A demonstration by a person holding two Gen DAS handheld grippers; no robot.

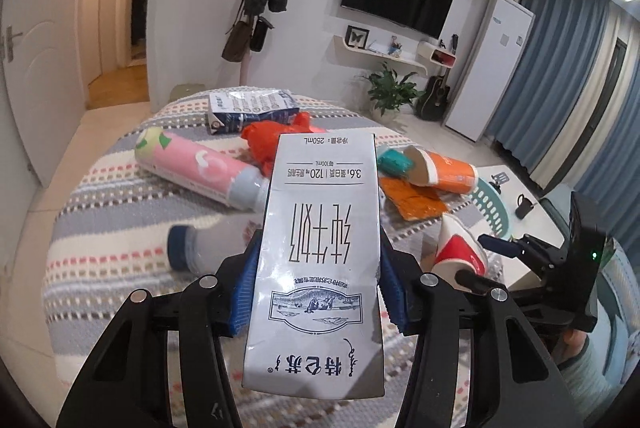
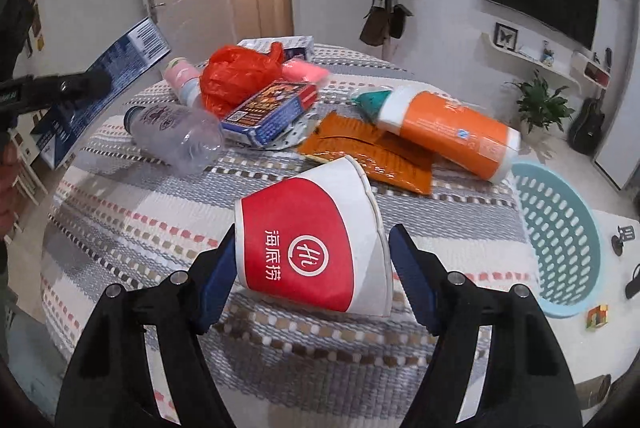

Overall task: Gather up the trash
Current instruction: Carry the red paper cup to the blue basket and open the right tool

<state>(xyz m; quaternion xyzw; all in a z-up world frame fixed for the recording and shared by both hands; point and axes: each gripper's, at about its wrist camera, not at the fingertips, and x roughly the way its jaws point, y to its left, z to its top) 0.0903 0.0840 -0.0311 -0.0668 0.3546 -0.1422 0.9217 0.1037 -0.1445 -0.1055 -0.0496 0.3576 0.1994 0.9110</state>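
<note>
My left gripper (image 1: 318, 292) is shut on a white milk carton (image 1: 320, 260) and holds it upright above the round table; the carton also shows in the right wrist view (image 2: 100, 88) at the far left. My right gripper (image 2: 310, 260) has its blue pads on both sides of a red and white paper cup (image 2: 316, 240) lying on its side on the striped cloth, seen too in the left wrist view (image 1: 460, 252). Whether the pads press the cup is unclear. A teal basket (image 2: 560, 228) sits off the table's right edge.
On the table lie a clear plastic bottle (image 2: 176, 136), a red plastic bag (image 2: 240, 72), a blue box (image 2: 272, 112), an orange pouch (image 2: 372, 152), an orange and white tube pack (image 2: 444, 128), a pink bottle (image 1: 192, 168) and a blue and white carton (image 1: 252, 108).
</note>
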